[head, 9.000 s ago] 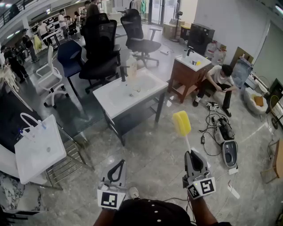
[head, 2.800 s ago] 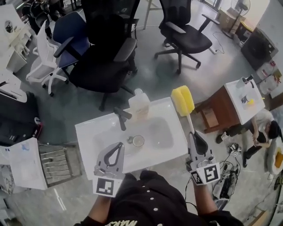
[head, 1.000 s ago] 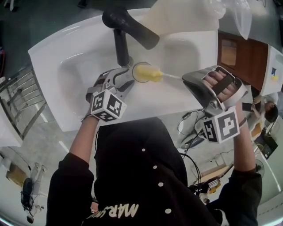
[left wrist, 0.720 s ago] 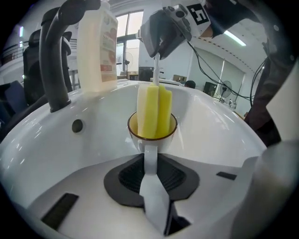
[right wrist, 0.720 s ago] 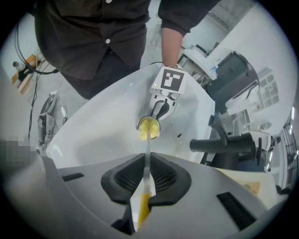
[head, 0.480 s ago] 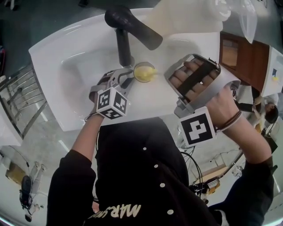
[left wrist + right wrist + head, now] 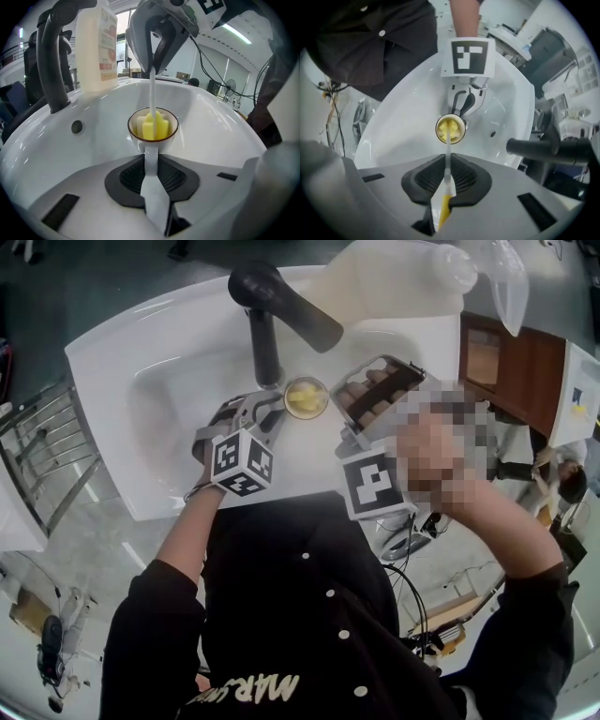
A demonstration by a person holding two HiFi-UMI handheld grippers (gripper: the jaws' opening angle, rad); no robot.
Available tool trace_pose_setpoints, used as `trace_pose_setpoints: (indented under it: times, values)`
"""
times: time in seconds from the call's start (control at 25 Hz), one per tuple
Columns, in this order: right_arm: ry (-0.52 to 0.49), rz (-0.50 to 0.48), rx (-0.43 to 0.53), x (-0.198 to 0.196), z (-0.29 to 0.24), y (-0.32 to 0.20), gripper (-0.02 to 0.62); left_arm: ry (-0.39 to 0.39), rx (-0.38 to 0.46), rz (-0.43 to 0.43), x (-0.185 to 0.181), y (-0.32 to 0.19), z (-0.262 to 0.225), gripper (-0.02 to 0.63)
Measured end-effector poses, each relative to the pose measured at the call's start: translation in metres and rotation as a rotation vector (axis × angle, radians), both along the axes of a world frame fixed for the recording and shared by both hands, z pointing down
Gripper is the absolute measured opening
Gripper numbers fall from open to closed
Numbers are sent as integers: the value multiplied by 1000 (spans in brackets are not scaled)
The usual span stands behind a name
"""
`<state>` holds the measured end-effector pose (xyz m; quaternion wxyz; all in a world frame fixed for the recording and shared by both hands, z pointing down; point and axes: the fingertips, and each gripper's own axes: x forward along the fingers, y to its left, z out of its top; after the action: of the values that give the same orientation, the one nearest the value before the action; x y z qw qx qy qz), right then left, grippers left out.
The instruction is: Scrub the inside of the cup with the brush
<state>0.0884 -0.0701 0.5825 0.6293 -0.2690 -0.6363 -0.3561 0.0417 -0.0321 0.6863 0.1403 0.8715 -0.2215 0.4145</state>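
Observation:
A white cup with a brown rim stands in the sink basin, just in front of the faucet. My left gripper has just been closing and is now shut on the cup's handle, which sits between the jaws. My right gripper hangs over the cup, pointing down, and is shut on the brush's thin white stem. The brush's yellow sponge head sits inside the cup. In the head view the right gripper's body covers the brush stem.
A black faucet rises right behind the cup. A pale soap bottle stands on the sink's back rim. A metal rack is left of the sink and a wooden cabinet is to the right.
The right gripper swung from the cup's right side to above it, tipping the brush upright, and the sponge head sank into the cup. The left gripper stayed at the cup.

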Motion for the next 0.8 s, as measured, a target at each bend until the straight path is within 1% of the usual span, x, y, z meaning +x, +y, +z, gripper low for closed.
trace_pose_setpoints:
  times: [0.08, 0.16, 0.32, 0.36, 0.44, 0.56, 0.72, 0.8]
  values:
    - [-6, 129, -63, 5, 2, -2, 46, -5, 5, -3, 0, 0, 0, 87]
    - [-12, 290, -140, 11, 4, -4, 46, -13, 11, -2, 0, 0, -1, 87]
    - [-6, 710, -352, 24, 9, -1, 48, -35, 34, 19, -1, -1, -2, 87]
    - [-3, 805, -407, 28, 10, 1, 49, -41, 45, 28, 0, -2, -3, 87]
    - [4, 965, -505, 32, 9, 3, 52, -55, 67, 49, 1, -3, -4, 87]
    - [18, 1154, -623, 34, 9, 7, 55, -63, 77, 63, 1, -3, -4, 87]
    - [39, 1357, -732, 38, 9, 5, 57, -78, 95, 70, 3, -2, -6, 87]
    - [40, 1488, -794, 39, 8, 4, 57, -88, 100, 65, 3, -1, -6, 87]
